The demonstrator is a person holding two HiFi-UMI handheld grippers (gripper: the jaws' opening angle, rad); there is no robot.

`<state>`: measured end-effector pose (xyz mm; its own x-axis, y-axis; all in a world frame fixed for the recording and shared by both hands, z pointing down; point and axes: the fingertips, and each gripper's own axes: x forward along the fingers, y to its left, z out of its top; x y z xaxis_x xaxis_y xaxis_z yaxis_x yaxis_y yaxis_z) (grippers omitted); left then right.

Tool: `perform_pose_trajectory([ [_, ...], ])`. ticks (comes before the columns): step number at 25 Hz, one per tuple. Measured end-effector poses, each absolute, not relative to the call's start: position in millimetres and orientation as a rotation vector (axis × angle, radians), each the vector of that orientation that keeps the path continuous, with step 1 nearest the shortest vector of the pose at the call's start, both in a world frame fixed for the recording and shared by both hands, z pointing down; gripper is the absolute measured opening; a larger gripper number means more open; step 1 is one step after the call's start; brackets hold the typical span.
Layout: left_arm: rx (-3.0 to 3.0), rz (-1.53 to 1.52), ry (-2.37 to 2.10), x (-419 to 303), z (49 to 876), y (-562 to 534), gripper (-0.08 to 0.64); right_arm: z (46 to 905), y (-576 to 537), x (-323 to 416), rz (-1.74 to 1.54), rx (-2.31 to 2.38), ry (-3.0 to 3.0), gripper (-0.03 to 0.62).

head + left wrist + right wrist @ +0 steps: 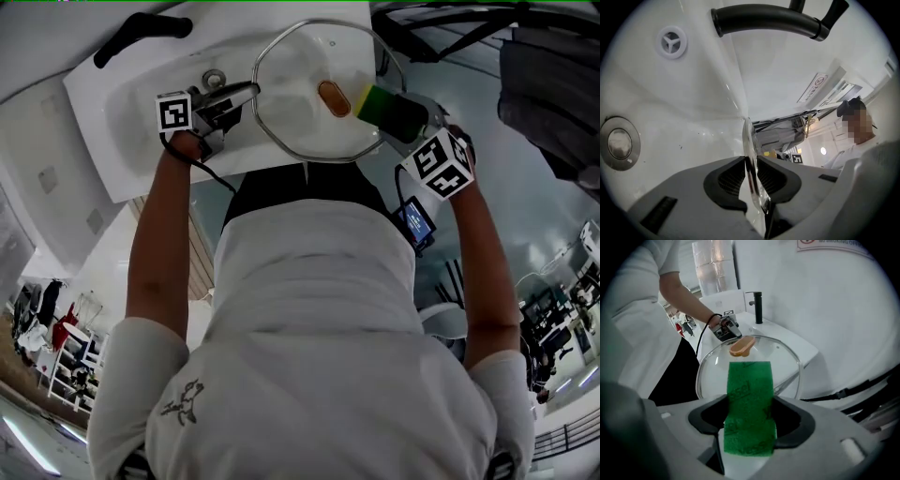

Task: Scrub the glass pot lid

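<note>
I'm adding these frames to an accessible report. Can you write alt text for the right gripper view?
The right gripper clamps a green scouring sponge aimed at a round glass pot lid with a tan knob. Across the lid, the left gripper grips its rim over a white sink with a black faucet.

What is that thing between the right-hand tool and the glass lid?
A green sponge, clamped in the right gripper's jaws and reaching out to the glass lid; the right gripper view shows it plainly.
</note>
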<state>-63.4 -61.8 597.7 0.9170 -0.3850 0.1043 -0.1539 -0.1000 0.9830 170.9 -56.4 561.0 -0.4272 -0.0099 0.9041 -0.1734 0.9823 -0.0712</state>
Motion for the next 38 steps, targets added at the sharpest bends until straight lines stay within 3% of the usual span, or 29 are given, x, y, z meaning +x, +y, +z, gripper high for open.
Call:
perform_pose_trajectory([
  [9, 1.670, -0.219, -0.378, -63.8, 590.9, -63.4, 0.078, 559.8, 8.8, 178.6, 0.241, 0.074, -1.970, 0.293],
  [15, 1.681, -0.195, -0.365, -67.4, 596.3, -61.0, 0.077, 528.8, -80.2, 173.4, 0.191, 0.289, -1.996, 0.293],
  [23, 1.674, -0.229, -0.346, -69.3, 592.5, -60.6, 0.077, 526.5, -209.8, 69.5, 0.155, 0.370, -1.957, 0.293],
  [27, 1.670, -0.237, -0.340, -69.9, 594.1, -60.3, 0.074, 560.5, -190.1, 11.2, 0.174, 0.272, -1.879, 0.293],
  [38, 1.658, -0.253, -0.323, -71.9, 591.0, -59.6, 0.071, 564.6, -134.9, -50.8, 0.176, 0.301, -1.866, 0.291],
])
